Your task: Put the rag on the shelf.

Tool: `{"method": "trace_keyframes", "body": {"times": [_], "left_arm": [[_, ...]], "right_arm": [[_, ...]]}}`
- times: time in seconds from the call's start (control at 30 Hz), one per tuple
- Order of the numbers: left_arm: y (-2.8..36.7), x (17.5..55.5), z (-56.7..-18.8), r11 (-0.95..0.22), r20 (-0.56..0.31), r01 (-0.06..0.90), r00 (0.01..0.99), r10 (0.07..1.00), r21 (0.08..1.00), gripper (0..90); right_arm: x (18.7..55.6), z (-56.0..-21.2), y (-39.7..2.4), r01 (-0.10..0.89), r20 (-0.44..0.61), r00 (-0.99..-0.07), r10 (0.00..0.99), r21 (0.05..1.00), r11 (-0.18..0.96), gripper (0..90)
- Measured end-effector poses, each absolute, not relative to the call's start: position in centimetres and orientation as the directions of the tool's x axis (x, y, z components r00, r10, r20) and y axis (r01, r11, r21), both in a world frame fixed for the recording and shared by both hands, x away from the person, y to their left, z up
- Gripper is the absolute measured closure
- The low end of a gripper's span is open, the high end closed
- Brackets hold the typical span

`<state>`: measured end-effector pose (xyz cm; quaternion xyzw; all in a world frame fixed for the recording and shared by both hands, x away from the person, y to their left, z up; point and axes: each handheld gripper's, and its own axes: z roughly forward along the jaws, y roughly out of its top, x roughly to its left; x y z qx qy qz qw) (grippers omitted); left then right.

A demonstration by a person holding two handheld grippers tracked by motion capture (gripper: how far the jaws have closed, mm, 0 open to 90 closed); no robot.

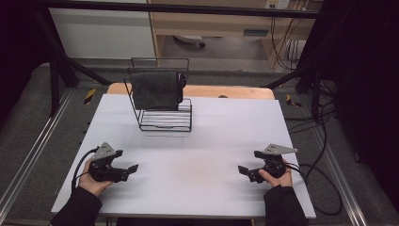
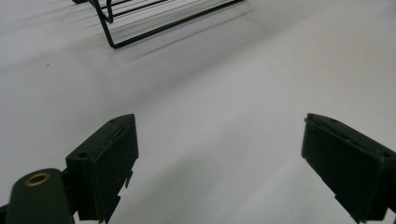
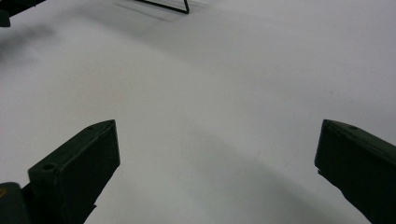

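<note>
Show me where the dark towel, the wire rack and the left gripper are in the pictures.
dark towel (image 1: 155, 89), high view, middle of the hanging cloth.
wire rack (image 1: 165, 123), high view, its low front bars.
left gripper (image 2: 219, 163), left gripper view, midway between its open jaws.

Black wire rack; dark matt cloth; smooth white table
</note>
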<state>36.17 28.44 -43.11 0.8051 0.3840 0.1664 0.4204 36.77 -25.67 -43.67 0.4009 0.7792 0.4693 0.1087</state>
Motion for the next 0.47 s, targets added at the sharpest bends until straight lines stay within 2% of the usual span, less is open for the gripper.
{"method": "trace_keyframes", "body": {"times": [0.17, 0.47], "left_arm": [[28.45, 35.72, -43.57, -0.377, -0.035, 0.47, 0.661, 0.75, 0.798, 10.8], [28.7, 35.68, -43.91, -0.371, -0.053, 0.482, 0.662, 0.748, 0.794, 10.6]], "right_arm": [[36.29, -44.33, -26.5, 0.527, 0.204, -0.653, 0.73, 0.814, 0.244, 0.8], [36.19, -44.55, -26.32, 0.526, 0.191, -0.657, 0.73, 0.809, 0.263, 0.8]]}}
